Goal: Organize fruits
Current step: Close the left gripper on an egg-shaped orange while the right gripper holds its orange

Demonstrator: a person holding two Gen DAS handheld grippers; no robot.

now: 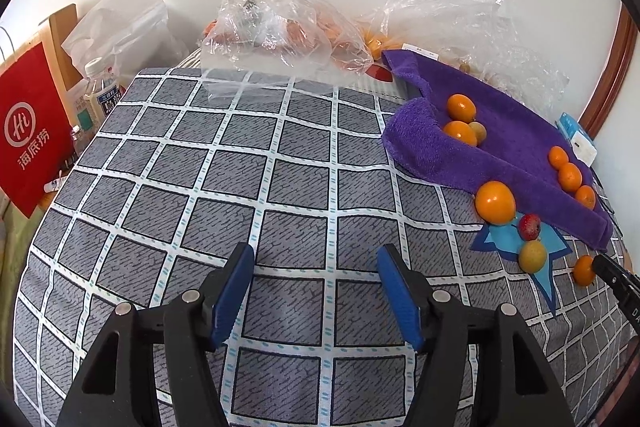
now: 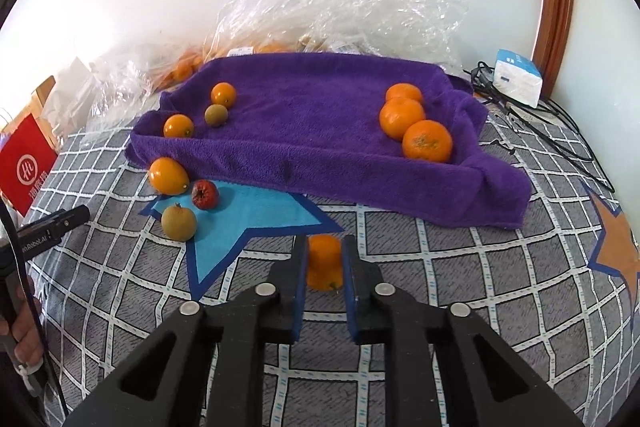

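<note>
My right gripper (image 2: 324, 251) is shut on a small orange fruit (image 2: 324, 261), held between its blue pads above the checked cloth. Beyond it lies a purple towel (image 2: 312, 143). Three mandarins (image 2: 426, 141) sit at the towel's right end. Two small orange fruits (image 2: 223, 94) and a greenish one (image 2: 216, 115) lie at its left end. On the cloth before the towel lie an orange fruit (image 2: 169, 175), a red fruit (image 2: 205, 194) and a yellow-green fruit (image 2: 179, 223). My left gripper (image 1: 316, 261) stands open over bare cloth, nothing between its fingers; the same towel (image 1: 500, 135) is to its right.
Crumpled clear plastic bags (image 1: 280, 27) holding more fruit lie along the back wall. A red paper bag (image 1: 28, 131) and bottles (image 1: 102, 95) stand off the left edge. A white box (image 2: 516, 79) and black cables (image 2: 540, 123) lie right of the towel. Blue (image 2: 248, 223) and orange (image 2: 618, 251) star patches mark the cloth.
</note>
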